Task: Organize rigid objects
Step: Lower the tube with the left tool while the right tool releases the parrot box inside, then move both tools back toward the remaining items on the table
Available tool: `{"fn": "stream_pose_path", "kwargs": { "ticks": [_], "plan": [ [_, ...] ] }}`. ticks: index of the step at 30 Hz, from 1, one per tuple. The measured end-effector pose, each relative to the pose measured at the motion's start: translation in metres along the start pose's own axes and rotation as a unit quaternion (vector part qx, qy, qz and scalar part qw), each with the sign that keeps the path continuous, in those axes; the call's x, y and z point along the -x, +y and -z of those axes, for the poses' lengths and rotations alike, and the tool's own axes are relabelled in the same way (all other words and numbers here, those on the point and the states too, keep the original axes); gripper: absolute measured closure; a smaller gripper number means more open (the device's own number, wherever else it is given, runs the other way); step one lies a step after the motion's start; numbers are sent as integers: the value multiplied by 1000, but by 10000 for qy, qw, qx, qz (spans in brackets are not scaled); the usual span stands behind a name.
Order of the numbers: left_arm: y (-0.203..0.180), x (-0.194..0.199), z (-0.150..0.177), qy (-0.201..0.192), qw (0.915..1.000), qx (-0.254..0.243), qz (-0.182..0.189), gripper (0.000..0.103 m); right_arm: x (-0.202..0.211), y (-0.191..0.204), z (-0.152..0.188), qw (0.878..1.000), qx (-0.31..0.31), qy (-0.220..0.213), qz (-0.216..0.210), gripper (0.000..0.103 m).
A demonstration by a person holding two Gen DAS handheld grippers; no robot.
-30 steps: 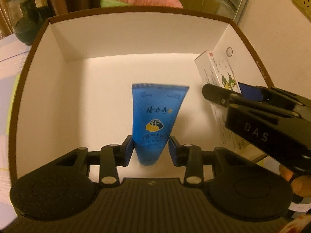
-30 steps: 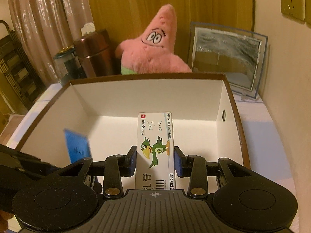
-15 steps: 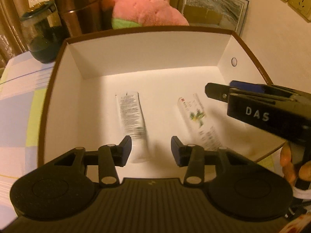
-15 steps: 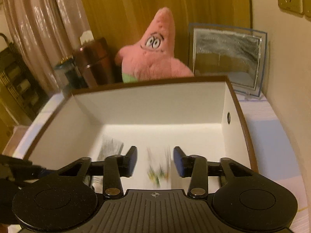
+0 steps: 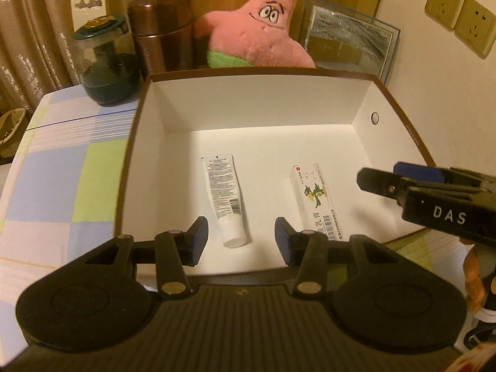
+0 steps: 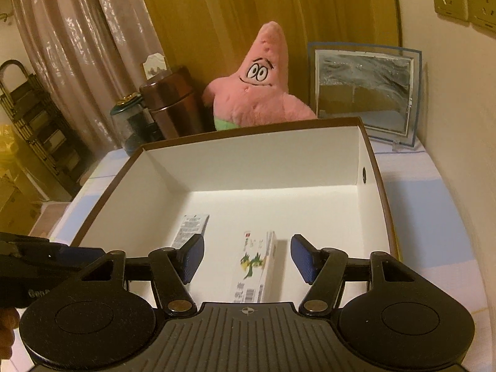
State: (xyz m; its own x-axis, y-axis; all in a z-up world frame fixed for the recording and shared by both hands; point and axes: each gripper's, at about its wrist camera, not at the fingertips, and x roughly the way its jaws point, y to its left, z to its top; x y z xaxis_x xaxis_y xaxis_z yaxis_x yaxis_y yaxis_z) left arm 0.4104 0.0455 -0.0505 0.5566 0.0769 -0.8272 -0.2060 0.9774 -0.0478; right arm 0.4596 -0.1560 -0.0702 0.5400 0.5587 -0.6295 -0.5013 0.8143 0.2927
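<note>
A brown-rimmed white box point(image 5: 365, 105) point(image 6: 369, 152) stands on the table. Inside it lie a tube point(image 5: 224, 197), white printed side up, and a small white carton with a green parrot point(image 5: 316, 198). Both also show in the right wrist view, the tube point(image 6: 189, 228) partly behind a finger and the carton point(image 6: 255, 266). My left gripper point(image 5: 241, 241) is open and empty above the box's near edge, over the tube's cap end. My right gripper point(image 6: 247, 257) is open and empty above the carton; it also shows in the left wrist view point(image 5: 400, 178).
Behind the box stand a pink starfish plush point(image 5: 257, 37) point(image 6: 260, 86), a copper canister point(image 5: 161, 34), a dark glass jar point(image 5: 105, 62) and a glass picture frame point(image 6: 362, 93). A checked cloth point(image 5: 62, 170) covers the table. A wall with sockets point(image 5: 458, 15) is at the right.
Both grippers opened and pulled up and back. The tube and the carton, held a second ago, now lie on the box floor, the tube with its printed white side up.
</note>
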Motion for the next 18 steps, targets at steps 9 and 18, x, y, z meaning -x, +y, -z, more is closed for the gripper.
{"fn": "stream_pose_path", "kwargs": {
  "ticks": [9, 18],
  "plan": [
    [10, 41, 22, -277, 9996, 52, 53, 59, 37, 13, 20, 9999, -63, -24, -108, 41],
    [11, 76, 58, -426, 9985, -188, 286, 59, 77, 33, 48, 9998, -151, -82, -84, 41]
  ]
}}
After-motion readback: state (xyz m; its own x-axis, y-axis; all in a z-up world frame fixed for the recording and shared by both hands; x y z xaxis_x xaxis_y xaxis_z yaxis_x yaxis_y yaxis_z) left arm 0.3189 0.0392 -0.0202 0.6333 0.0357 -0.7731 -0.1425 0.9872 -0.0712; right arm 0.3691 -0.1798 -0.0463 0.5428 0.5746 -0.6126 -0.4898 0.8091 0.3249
